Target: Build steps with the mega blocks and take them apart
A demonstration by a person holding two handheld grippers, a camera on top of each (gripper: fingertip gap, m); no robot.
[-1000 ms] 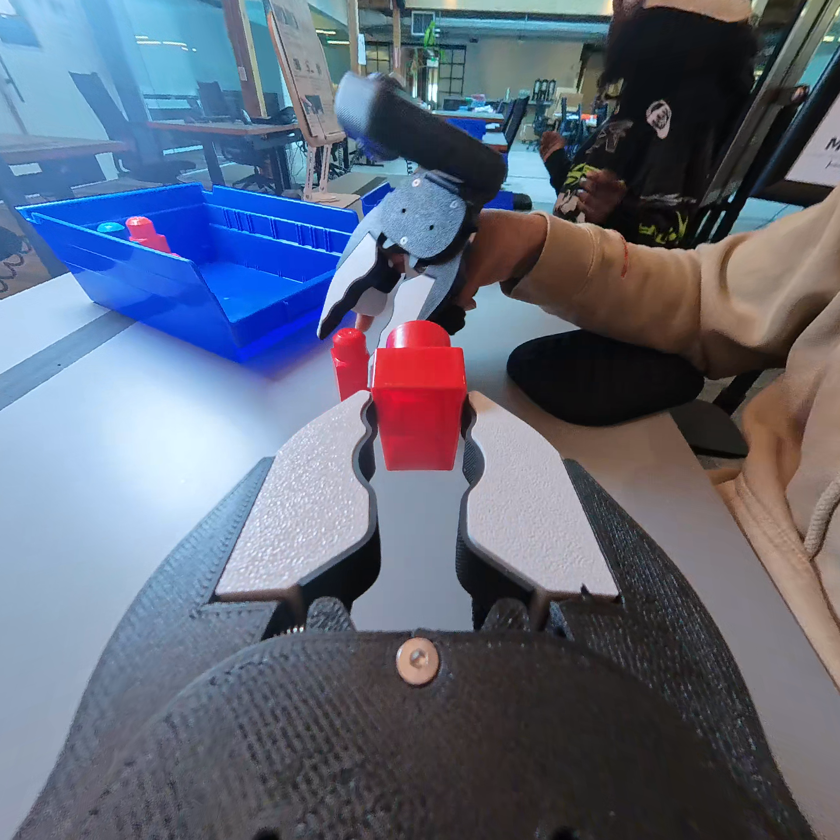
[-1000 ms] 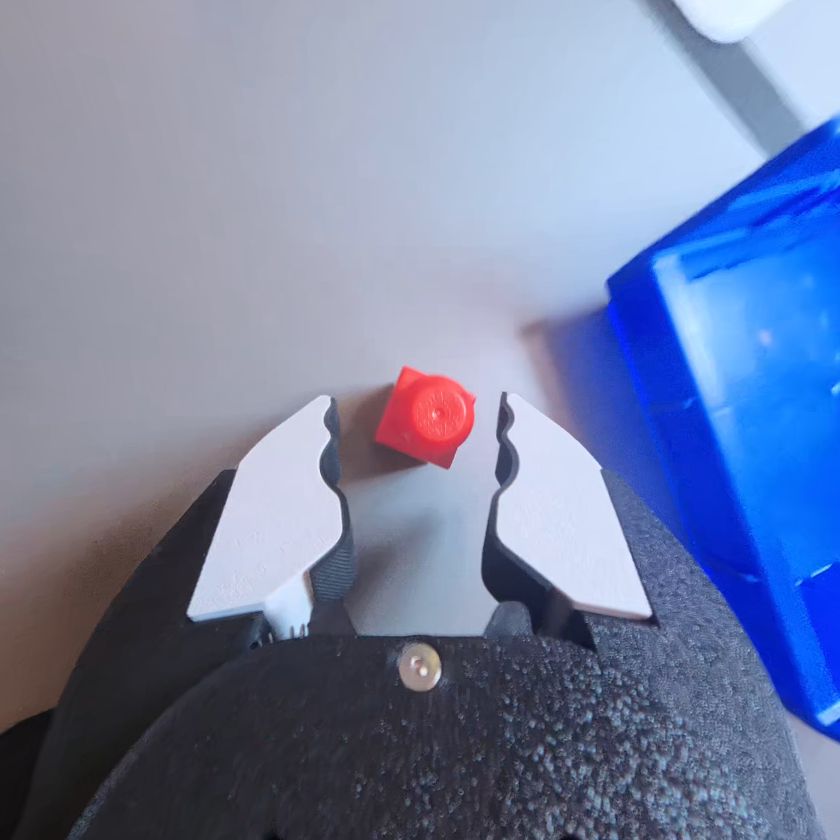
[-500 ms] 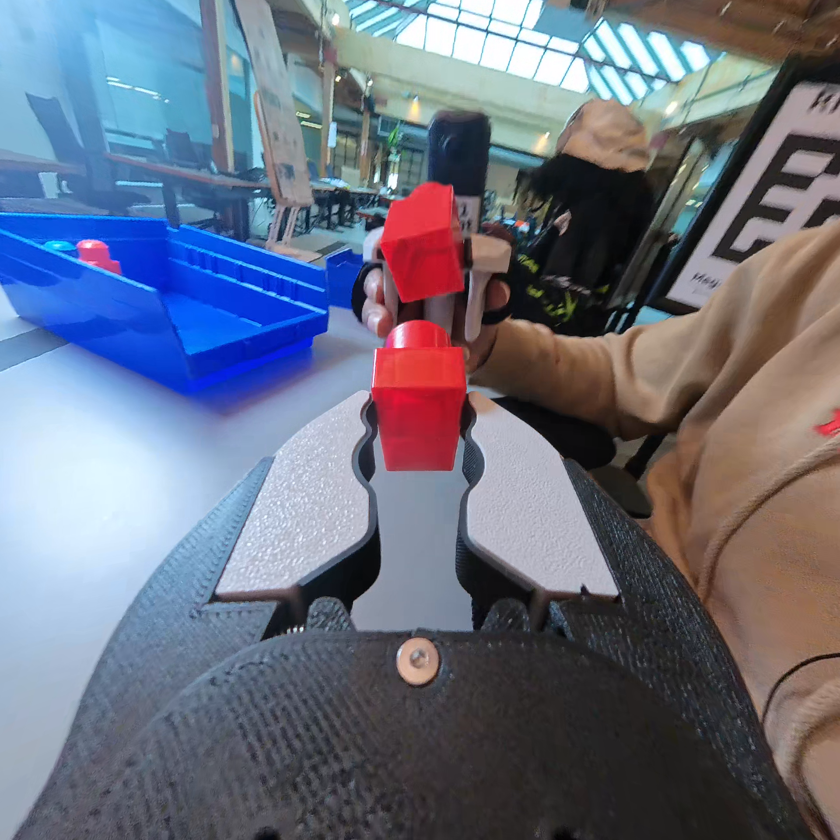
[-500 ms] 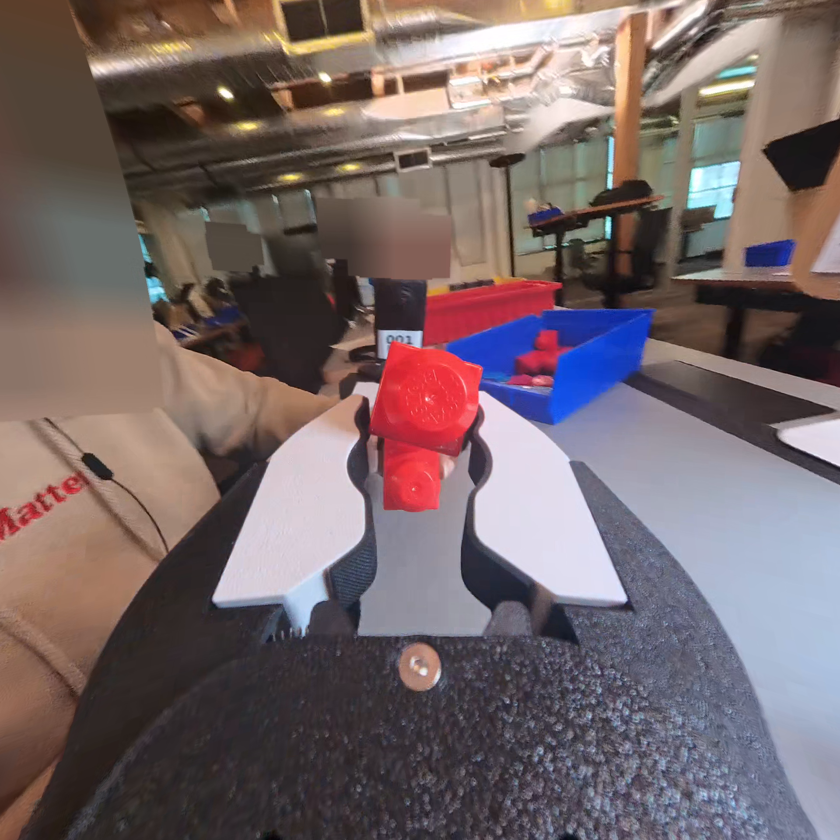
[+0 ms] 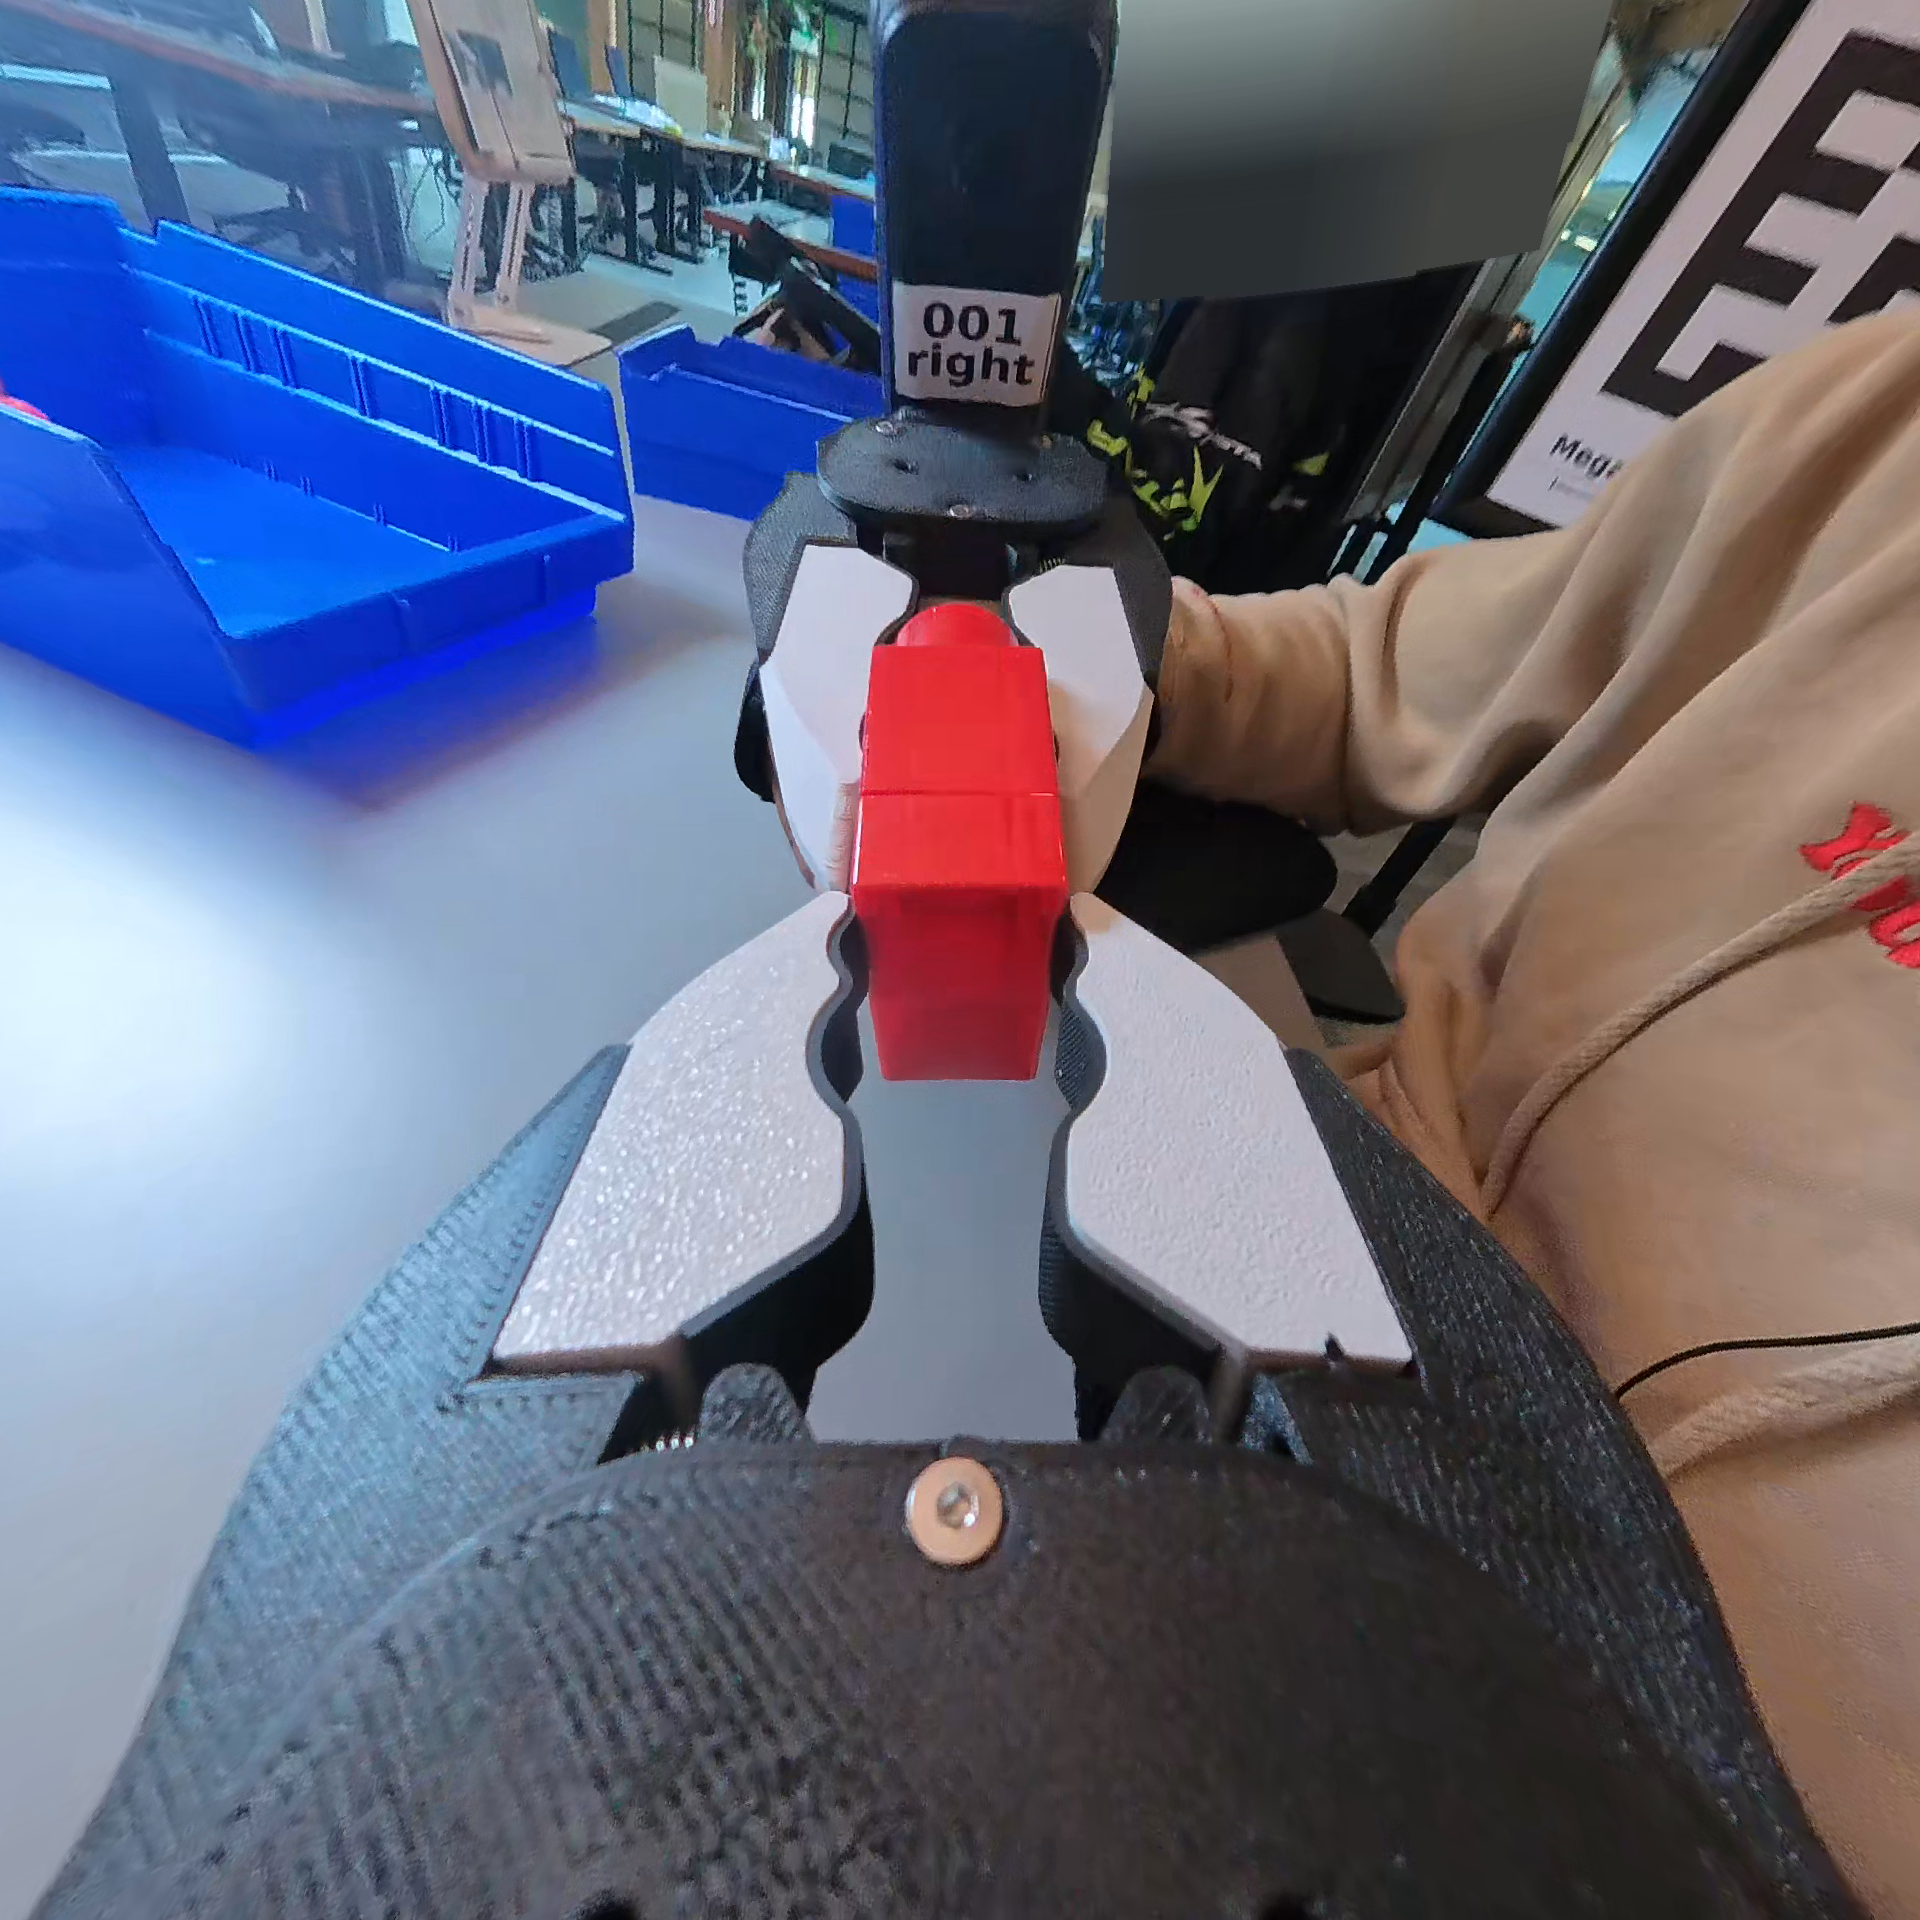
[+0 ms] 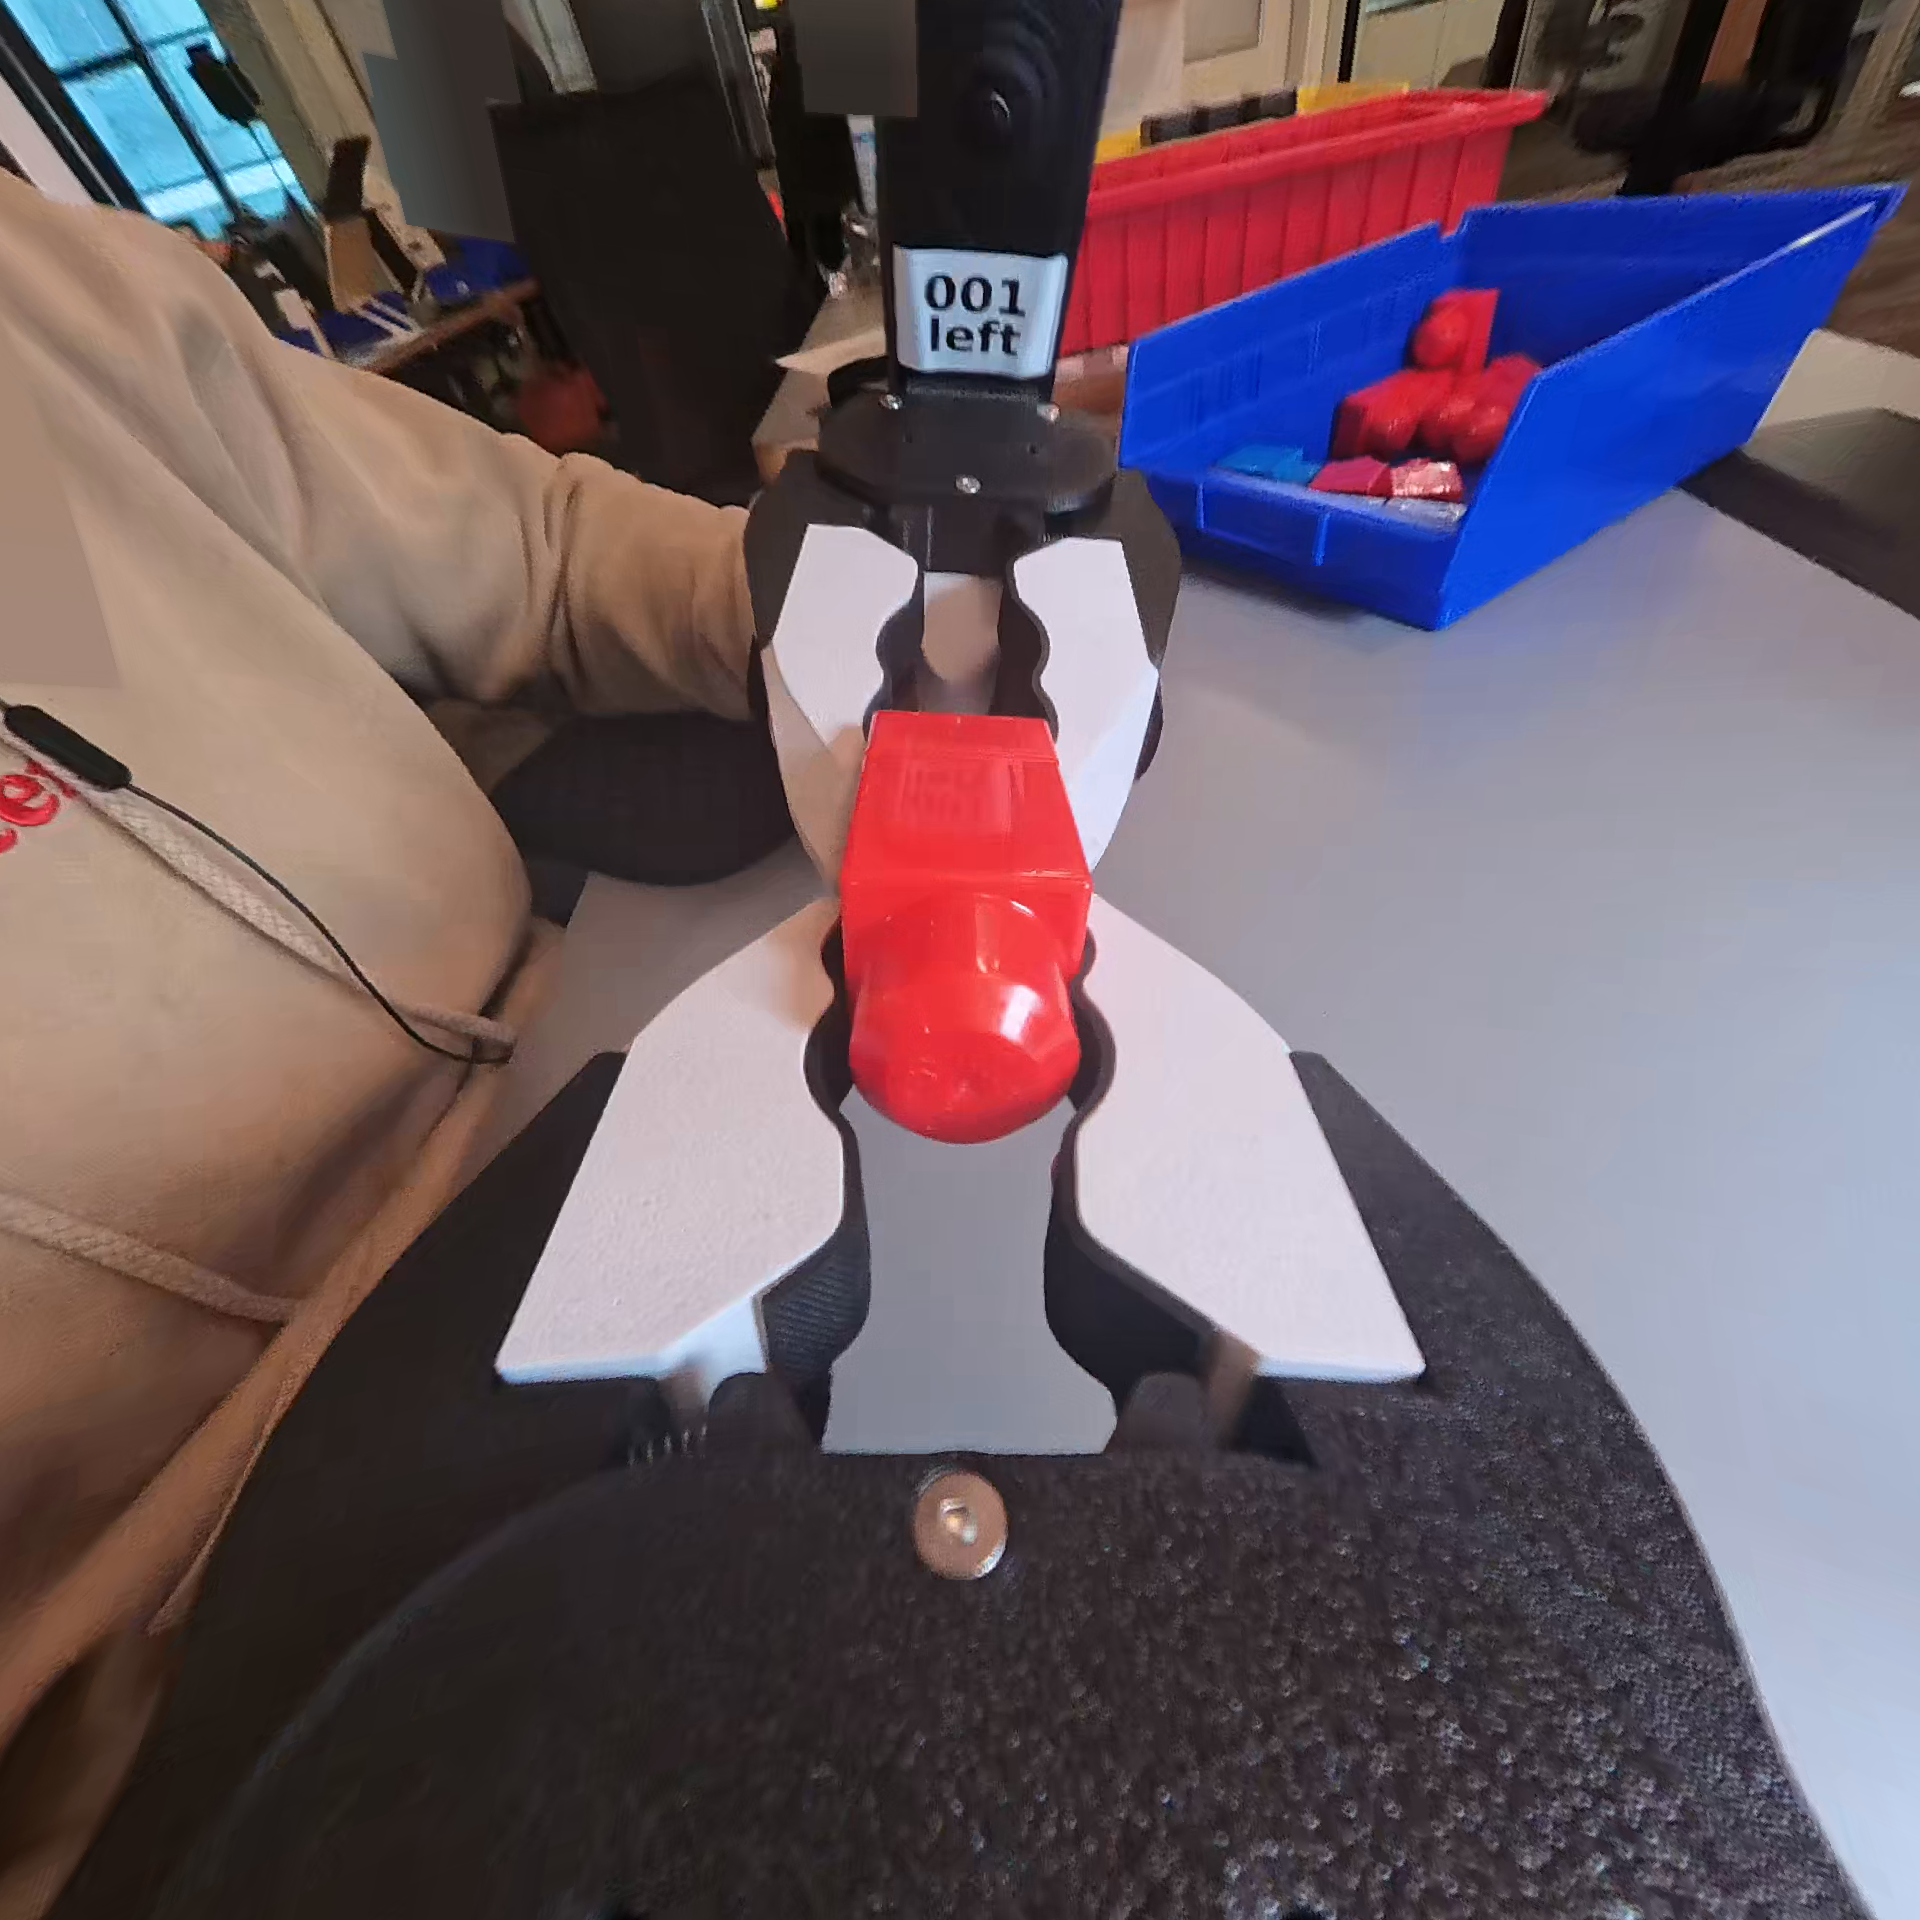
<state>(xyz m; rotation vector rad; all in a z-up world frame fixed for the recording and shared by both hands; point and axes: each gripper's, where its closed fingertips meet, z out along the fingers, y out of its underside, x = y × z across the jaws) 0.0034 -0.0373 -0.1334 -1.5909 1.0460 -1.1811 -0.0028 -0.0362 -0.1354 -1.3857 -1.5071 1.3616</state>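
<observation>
Facing each other nose to nose above the grey table (image 5: 260, 987), the two grippers each clamp one red block, and the two blocks meet end to end in the air between them. The left gripper (image 5: 956, 966) is closed on the near red block (image 5: 956, 966) in its own view; the right gripper (image 6: 961, 987) is closed on the other red block (image 6: 961, 935), whose round stud points back toward its own camera. From the left wrist view the seam between the blocks looks tight and the sides look flush, so I'd judge this the joining step, with the pair pressed together or very nearly so. Next would come a firm, straight push along the shared axis, then one gripper letting go. Over on the far side of the table sits a blue bin (image 6: 1662, 343) with more red blocks (image 6: 1423, 405) piled inside.
</observation>
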